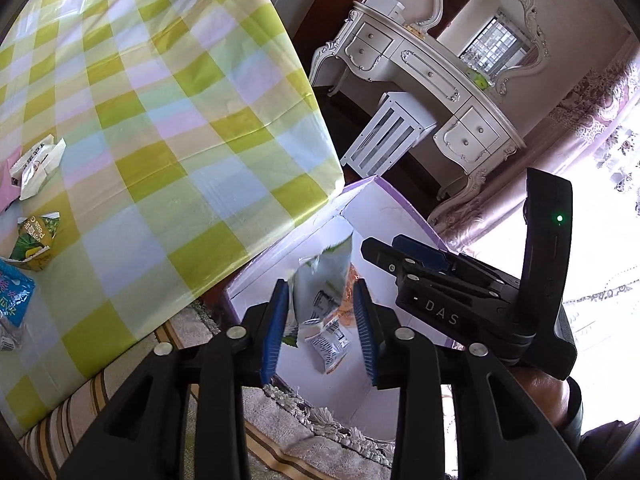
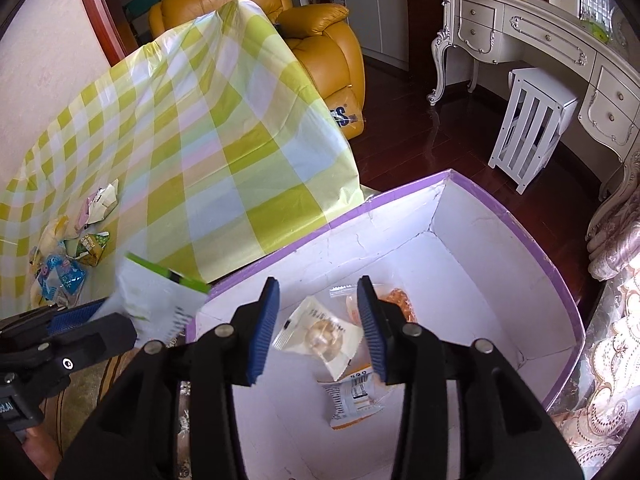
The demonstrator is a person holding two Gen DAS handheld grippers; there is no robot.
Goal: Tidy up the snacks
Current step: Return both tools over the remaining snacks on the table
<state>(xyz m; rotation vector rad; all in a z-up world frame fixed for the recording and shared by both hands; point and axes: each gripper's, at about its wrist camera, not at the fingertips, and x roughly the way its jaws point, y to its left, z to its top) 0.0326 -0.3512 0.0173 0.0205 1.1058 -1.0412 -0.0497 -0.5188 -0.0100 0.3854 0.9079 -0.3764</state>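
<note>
A white box with a purple rim (image 2: 516, 216) stands on the floor beside the checked table; it also shows in the left wrist view (image 1: 384, 208). Several snack packets lie inside it, among them a clear packet with a round sweet (image 2: 320, 332), an orange one (image 2: 400, 300) and a barcode packet (image 2: 352, 400). My left gripper (image 1: 322, 320) hangs over the box with its jaws apart; a white and green snack bag (image 1: 320, 280) sits between them, blurred, touching the left pad. From the right wrist view that bag (image 2: 156, 300) sticks out of the left gripper. My right gripper (image 2: 320, 328) is open and empty above the box.
More snack packets lie on the checked tablecloth (image 1: 160, 120): a white one (image 1: 38, 166), a green one (image 1: 34, 240) and a blue one (image 1: 14, 296); they show as a cluster in the right wrist view (image 2: 68, 256). A yellow armchair (image 2: 320, 32), white dressing table (image 2: 540, 48) and white stool (image 2: 528, 120) stand around.
</note>
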